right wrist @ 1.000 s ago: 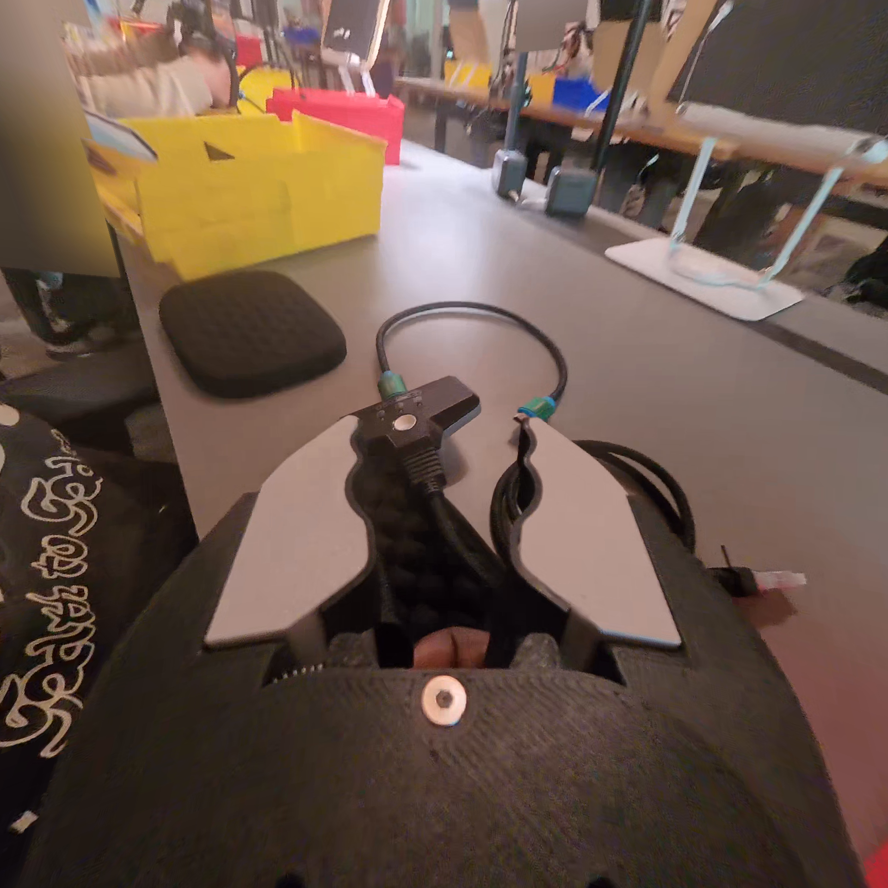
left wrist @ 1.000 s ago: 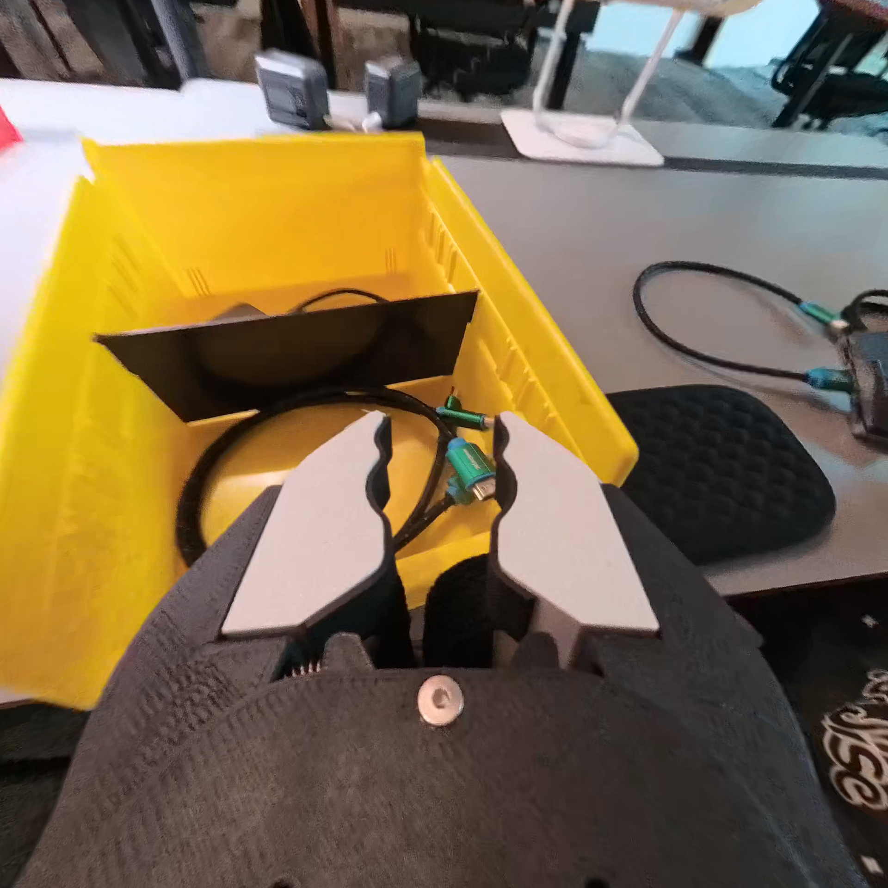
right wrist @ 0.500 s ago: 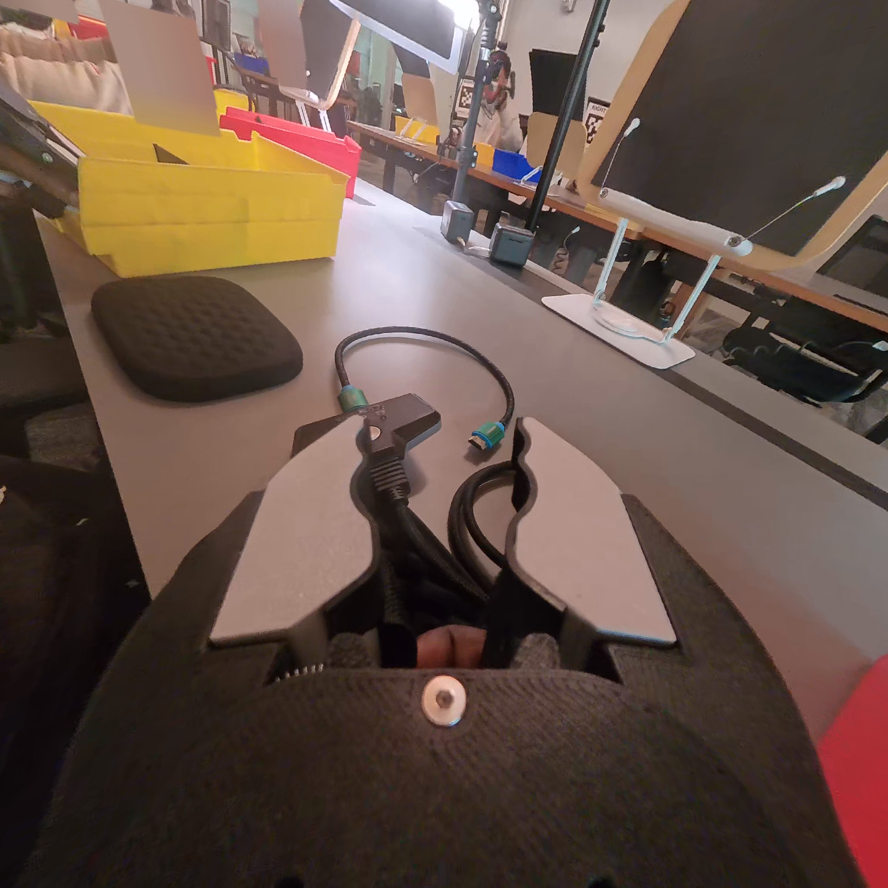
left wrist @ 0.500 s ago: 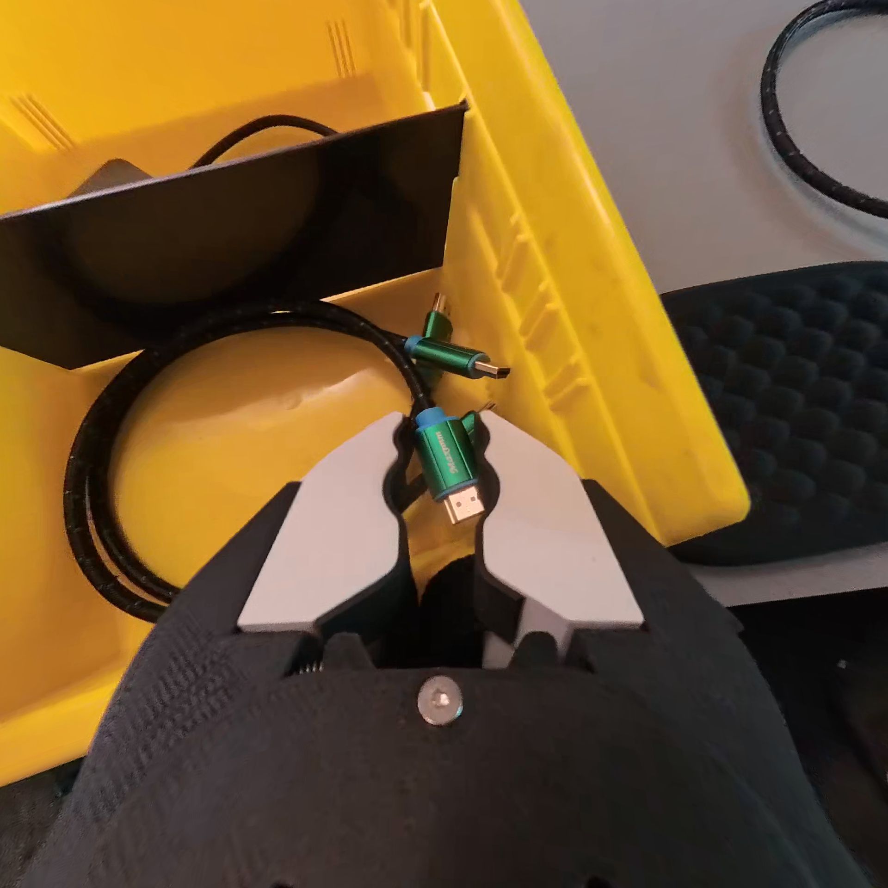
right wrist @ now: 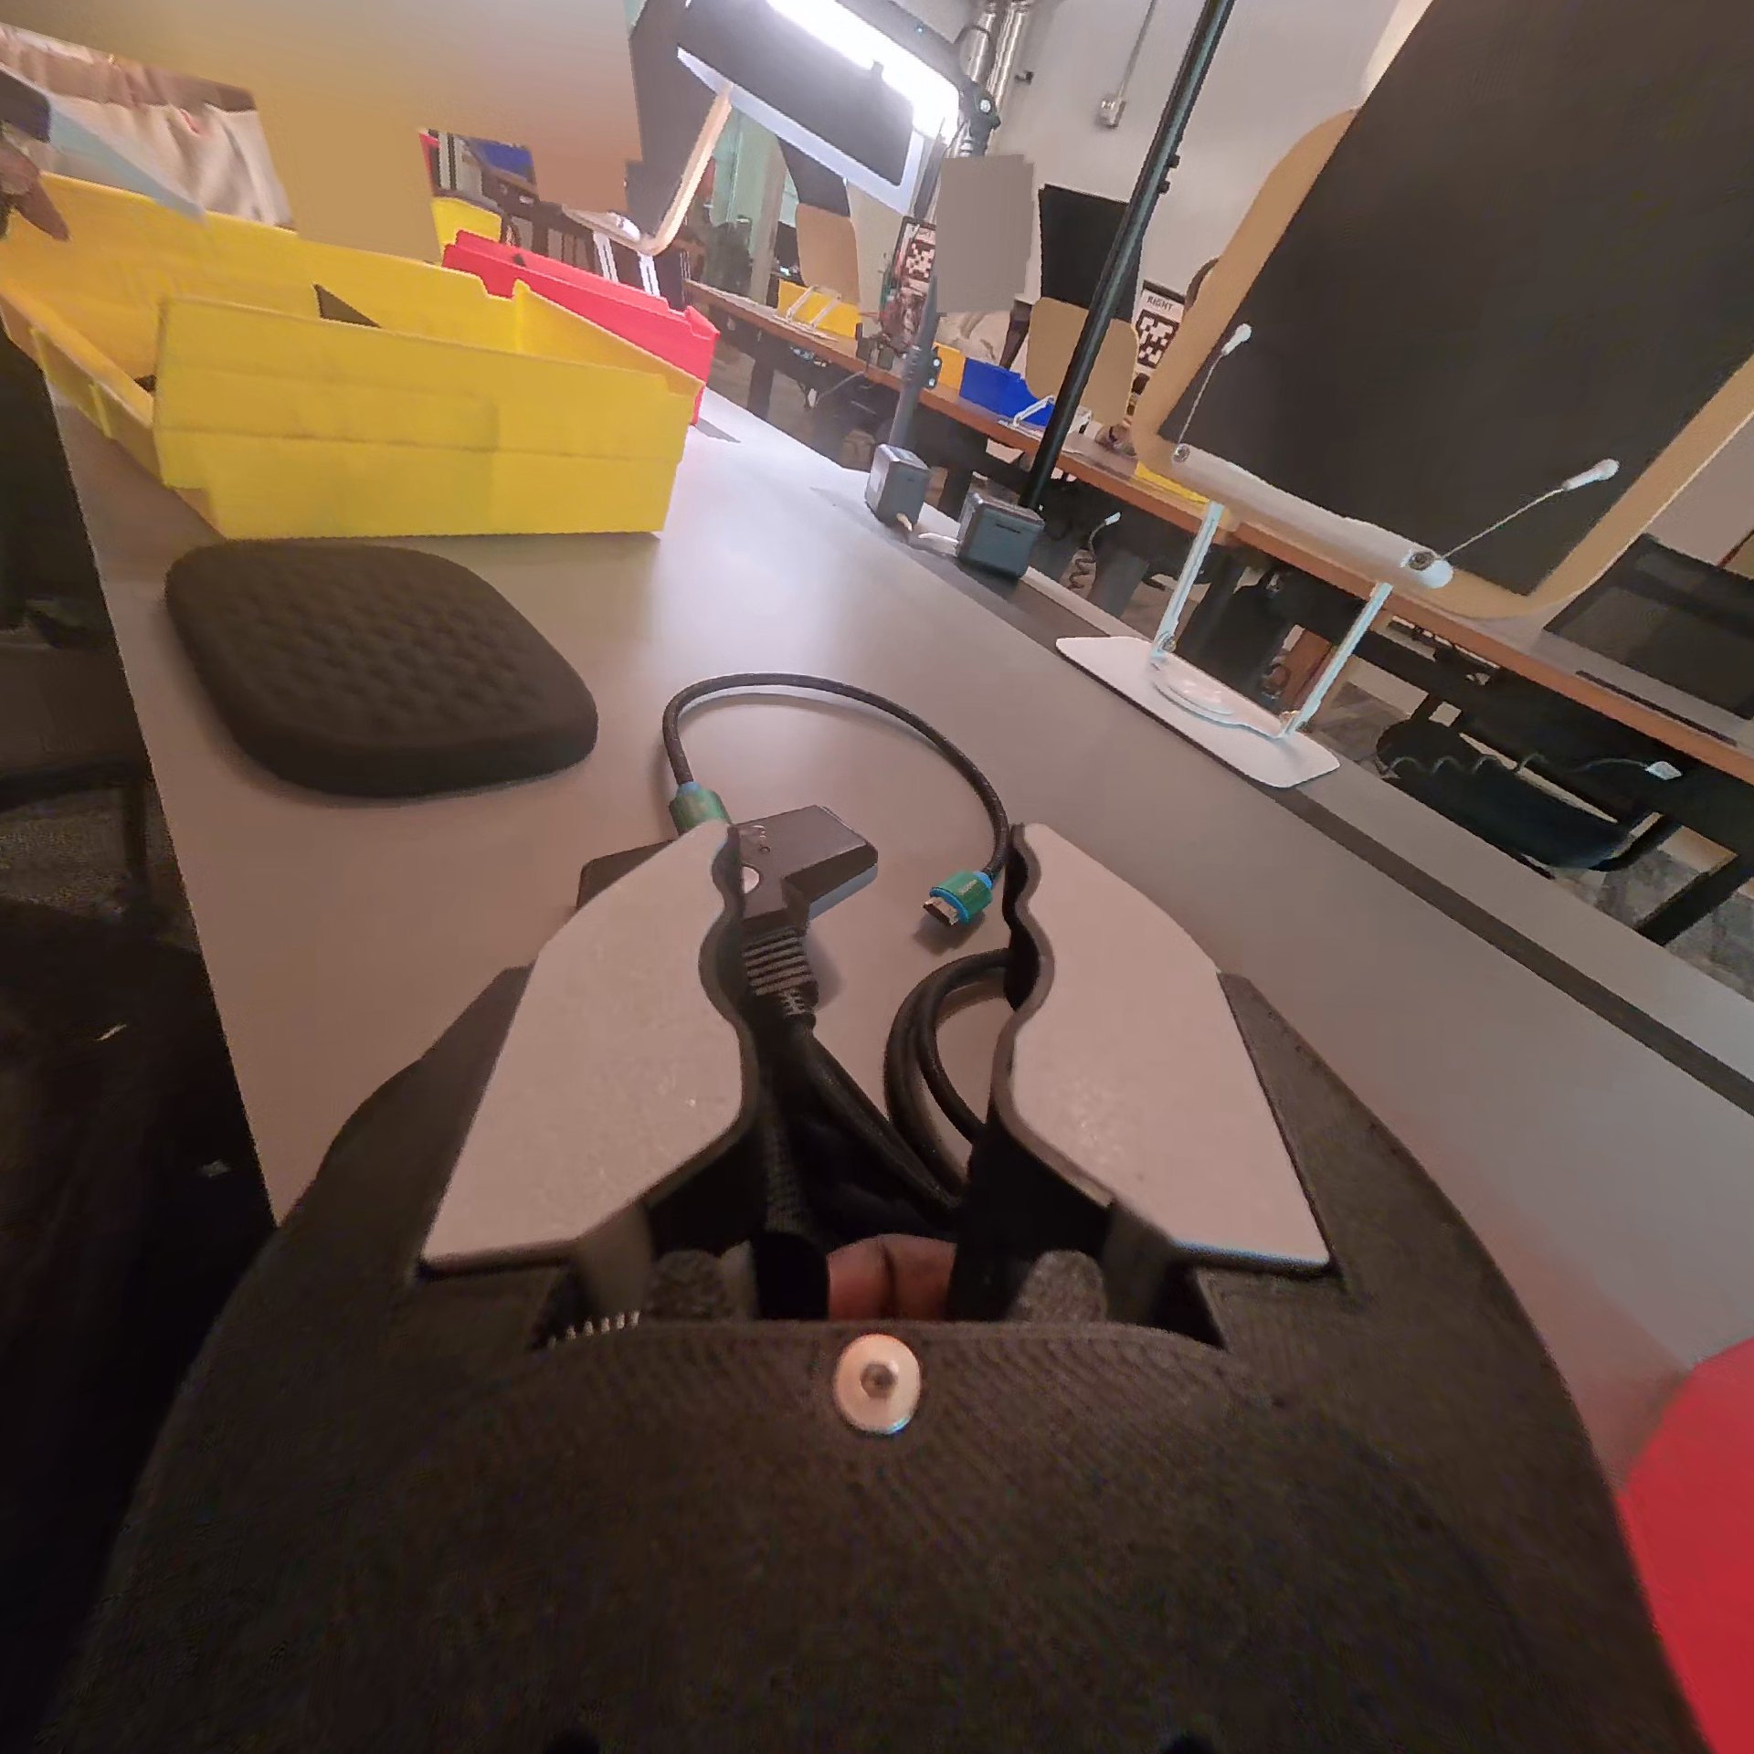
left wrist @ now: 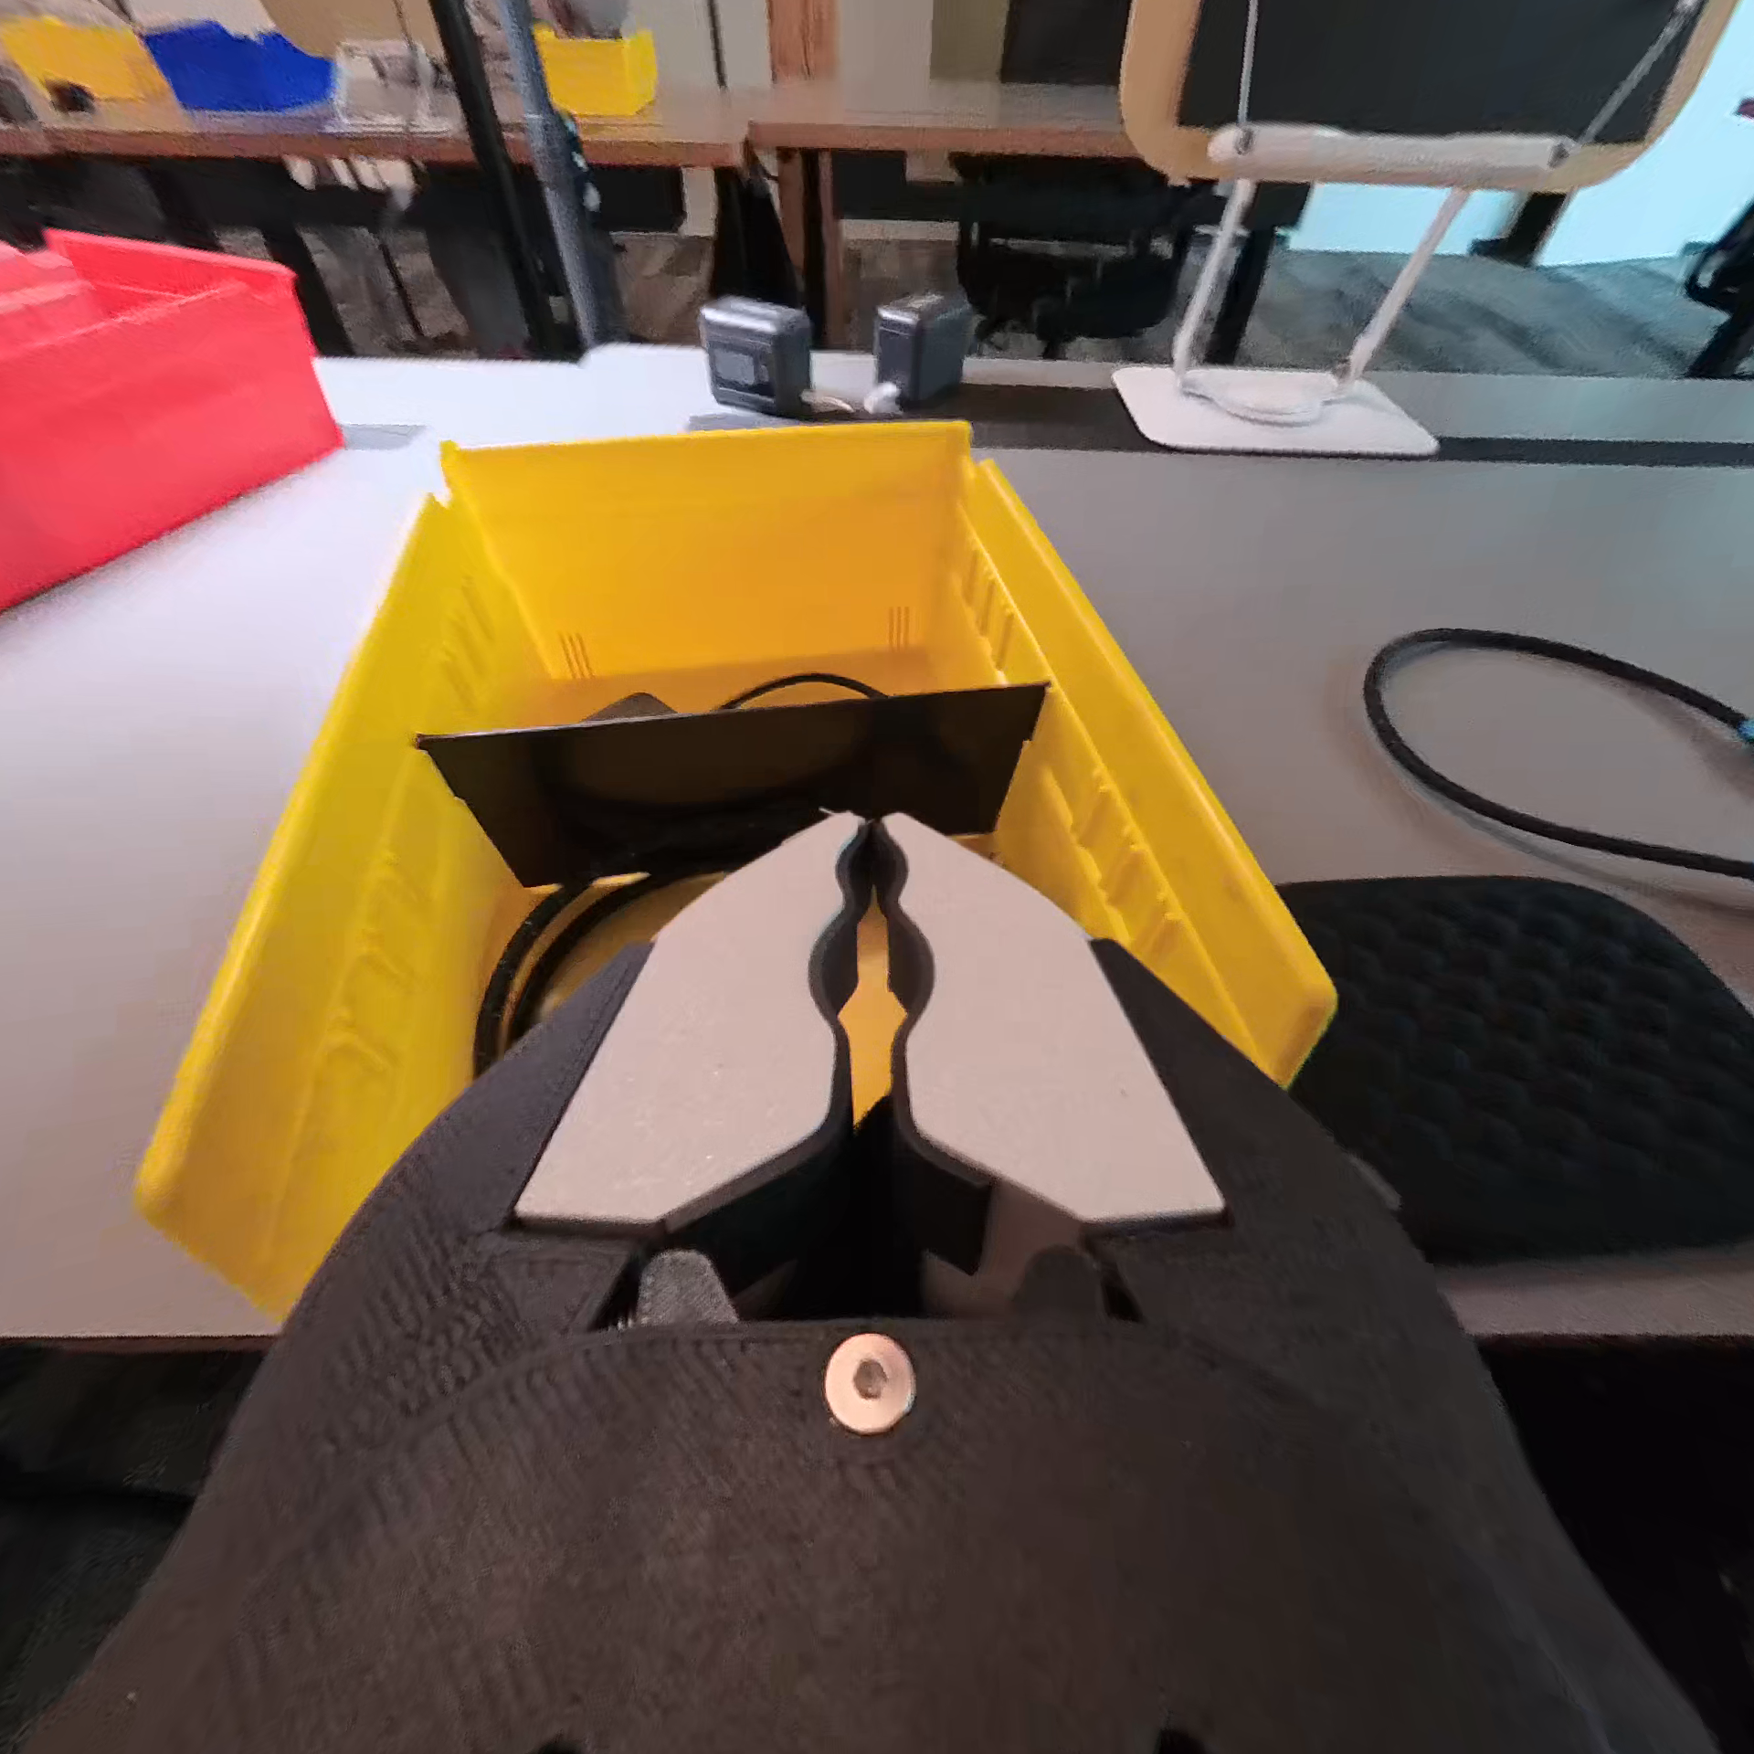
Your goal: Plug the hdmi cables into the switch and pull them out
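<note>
In the left wrist view my left gripper (left wrist: 868,826) is shut, its tips touching, above the near part of the yellow bin (left wrist: 1139,854). I see nothing between its fingers; the bin floor shows through their gaps. A black braided cable coil (left wrist: 513,959) lies in the bin in front of a black divider (left wrist: 740,759). In the right wrist view my right gripper (right wrist: 866,840) is open over the black switch (right wrist: 807,854) on the grey table. One green plug (right wrist: 698,807) sits at the switch's left side. The other green plug (right wrist: 963,897) lies free by the right finger.
A black padded mat (right wrist: 380,664) lies between the bin and the switch; it also shows in the left wrist view (left wrist: 1519,1044). A red bin (left wrist: 142,408) stands to the left. A white stand (right wrist: 1196,702) and two small grey boxes (left wrist: 759,365) sit at the table's far side.
My left gripper shut and drew back and up out of the bin; the green plug that stood between its fingers is no longer there. My right gripper narrowed slightly over the switch.
</note>
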`<state>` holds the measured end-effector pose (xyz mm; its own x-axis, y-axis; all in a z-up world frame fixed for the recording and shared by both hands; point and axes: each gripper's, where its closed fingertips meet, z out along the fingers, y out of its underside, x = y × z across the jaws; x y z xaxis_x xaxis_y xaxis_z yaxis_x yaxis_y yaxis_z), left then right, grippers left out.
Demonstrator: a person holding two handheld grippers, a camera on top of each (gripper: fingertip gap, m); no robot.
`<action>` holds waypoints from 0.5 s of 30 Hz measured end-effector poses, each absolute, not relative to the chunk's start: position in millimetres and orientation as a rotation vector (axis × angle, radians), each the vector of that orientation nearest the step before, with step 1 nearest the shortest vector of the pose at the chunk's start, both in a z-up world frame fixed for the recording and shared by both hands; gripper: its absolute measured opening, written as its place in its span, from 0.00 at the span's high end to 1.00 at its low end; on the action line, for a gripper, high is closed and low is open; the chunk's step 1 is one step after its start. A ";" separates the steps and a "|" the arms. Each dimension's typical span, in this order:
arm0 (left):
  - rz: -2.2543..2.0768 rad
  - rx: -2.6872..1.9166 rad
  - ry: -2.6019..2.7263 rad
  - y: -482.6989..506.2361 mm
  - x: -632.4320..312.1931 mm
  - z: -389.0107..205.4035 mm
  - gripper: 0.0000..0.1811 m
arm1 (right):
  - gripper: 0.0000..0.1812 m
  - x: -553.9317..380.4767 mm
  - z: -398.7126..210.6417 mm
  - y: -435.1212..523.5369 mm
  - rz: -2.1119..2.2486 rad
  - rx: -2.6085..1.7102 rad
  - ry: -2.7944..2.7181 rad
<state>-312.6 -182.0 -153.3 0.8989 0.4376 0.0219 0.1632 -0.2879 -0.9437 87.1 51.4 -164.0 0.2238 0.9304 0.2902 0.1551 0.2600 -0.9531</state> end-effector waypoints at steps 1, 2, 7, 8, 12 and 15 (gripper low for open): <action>0.241 -1.917 -0.439 -178.1 -308.2 -161.9 1.00 | 0.71 85.9 -164.4 50.7 0.757 -1.189 -1.238; 0.200 -1.988 -0.436 -173.7 -304.4 -173.6 0.97 | 0.71 84.8 -164.8 49.8 0.749 -1.184 -1.247; 0.196 -2.333 -0.378 -158.5 -311.1 -216.8 0.84 | 0.71 83.2 -164.4 45.0 0.710 -1.150 -1.289; 0.193 -2.370 -0.345 -153.9 -311.2 -219.2 0.84 | 0.71 83.5 -164.0 44.7 0.709 -1.147 -1.285; 0.151 -2.465 -0.271 -137.7 -307.8 -228.2 0.85 | 0.71 83.2 -165.7 45.5 0.707 -1.148 -1.277; 0.219 -2.515 -0.312 -137.3 -317.8 -234.5 0.89 | 0.71 82.7 -166.7 46.4 0.675 -1.138 -1.290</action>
<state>-317.8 -137.3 -234.5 0.9590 0.2699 -0.0867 0.1727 -0.7989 -0.5762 82.7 46.4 -166.7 0.2092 0.8988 0.3853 0.1966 0.3473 -0.9169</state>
